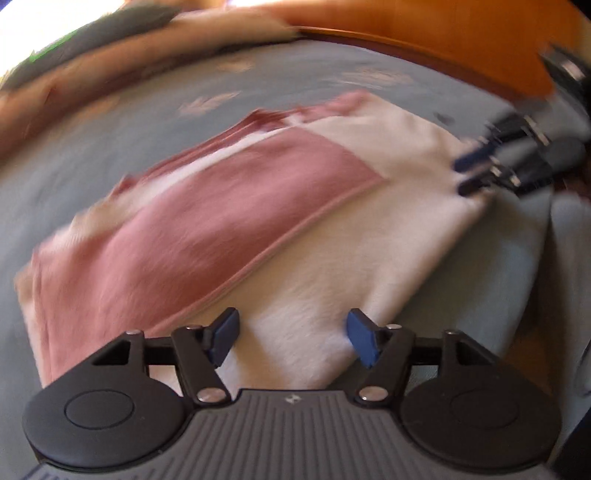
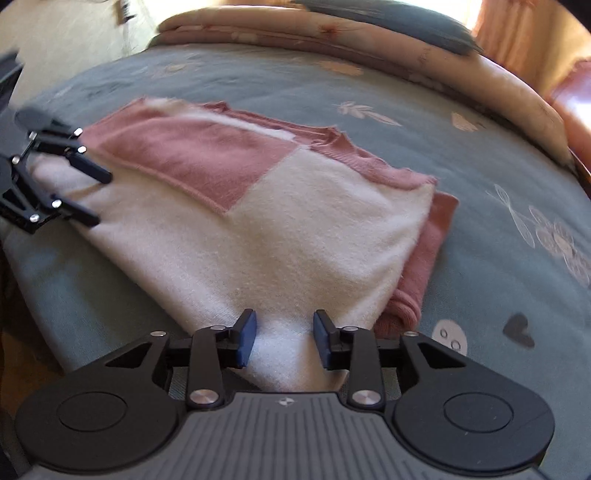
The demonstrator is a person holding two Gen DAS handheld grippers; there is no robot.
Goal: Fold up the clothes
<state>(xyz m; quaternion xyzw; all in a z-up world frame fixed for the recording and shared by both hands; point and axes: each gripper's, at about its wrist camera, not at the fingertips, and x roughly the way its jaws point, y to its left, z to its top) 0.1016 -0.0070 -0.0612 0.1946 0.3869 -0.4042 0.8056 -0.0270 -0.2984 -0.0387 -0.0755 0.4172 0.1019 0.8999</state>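
Note:
A pink and white knitted sweater [image 1: 258,221] [image 2: 258,206] lies folded flat on the blue-grey bed cover [image 1: 110,147] [image 2: 461,166]. My left gripper [image 1: 293,338] stands wide open over the white near edge of the sweater, and nothing is pinched between its blue pads. In the right wrist view that left gripper [image 2: 98,197] shows at the sweater's left side, jaws apart. My right gripper [image 2: 285,341] is open, with a white corner of the sweater lying between its fingers. In the left wrist view the right gripper [image 1: 467,173] sits at the sweater's far right corner.
A rolled peach quilt [image 2: 369,40] and a dark pillow [image 2: 388,18] lie along the far side of the bed. Orange wooden furniture [image 1: 443,40] stands beyond the bed. The bed's edge drops away near the left gripper [image 2: 22,295].

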